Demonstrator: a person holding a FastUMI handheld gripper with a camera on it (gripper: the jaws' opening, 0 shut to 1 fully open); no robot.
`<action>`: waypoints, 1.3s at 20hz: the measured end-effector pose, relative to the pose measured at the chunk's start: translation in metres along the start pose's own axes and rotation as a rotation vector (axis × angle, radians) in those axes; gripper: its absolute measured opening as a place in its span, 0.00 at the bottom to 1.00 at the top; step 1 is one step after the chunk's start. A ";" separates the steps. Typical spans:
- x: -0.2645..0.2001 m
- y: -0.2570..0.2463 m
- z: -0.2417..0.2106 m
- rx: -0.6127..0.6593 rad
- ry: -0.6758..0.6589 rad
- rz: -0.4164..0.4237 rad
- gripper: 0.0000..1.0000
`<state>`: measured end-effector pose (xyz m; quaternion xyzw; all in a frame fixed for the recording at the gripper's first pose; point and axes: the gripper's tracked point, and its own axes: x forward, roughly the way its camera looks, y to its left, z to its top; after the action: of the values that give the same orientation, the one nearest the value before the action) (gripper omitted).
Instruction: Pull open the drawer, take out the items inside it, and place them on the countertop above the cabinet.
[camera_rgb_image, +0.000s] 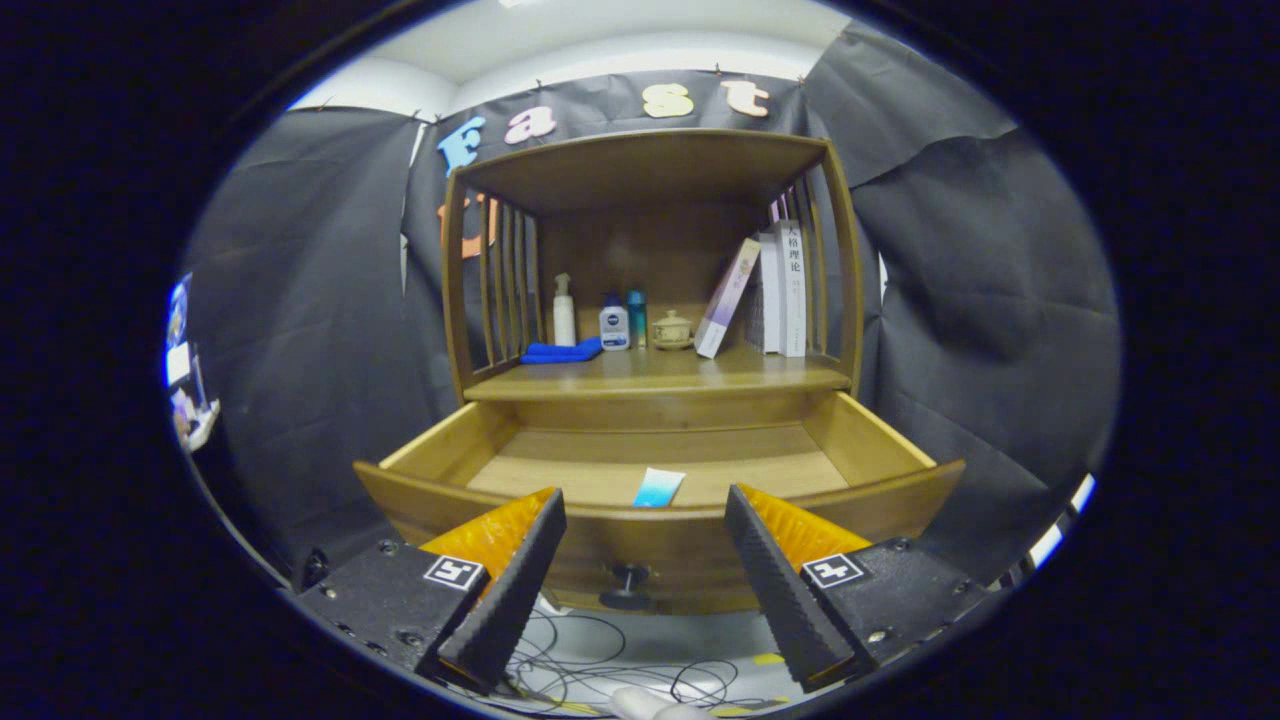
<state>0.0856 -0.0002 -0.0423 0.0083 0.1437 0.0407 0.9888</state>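
The hand-held gripper (645, 545) sits at the lower centre of the frame, fingers spread wide and grasping nothing, in front of the pulled-out drawer (420, 505) and above its knob (628, 585). Just beyond the fingers, on the drawer floor near the front wall at centre frame, lies a small flat blue-and-white packet (659, 487). It appears light, thin and pliable, probably slick; judged best pinched across an edge, since it lies flush with the wood.

The one camera rides on the gripper (645, 515) and looks forward along its spread fingers, which rise from the lower frame. It faces the brown wooden cabinet (650, 290) head-on at frame centre, close to its pulled-out wooden drawer (660, 505), from slightly above the drawer's front.
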 end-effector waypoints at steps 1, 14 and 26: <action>0.005 0.001 0.018 0.006 -0.004 0.009 1.00; 0.146 0.012 0.054 -0.007 0.439 -0.050 1.00; 0.185 -0.003 -0.058 0.042 0.941 -0.175 0.90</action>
<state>0.2459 0.0125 -0.1499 -0.0033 0.5768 -0.0464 0.8156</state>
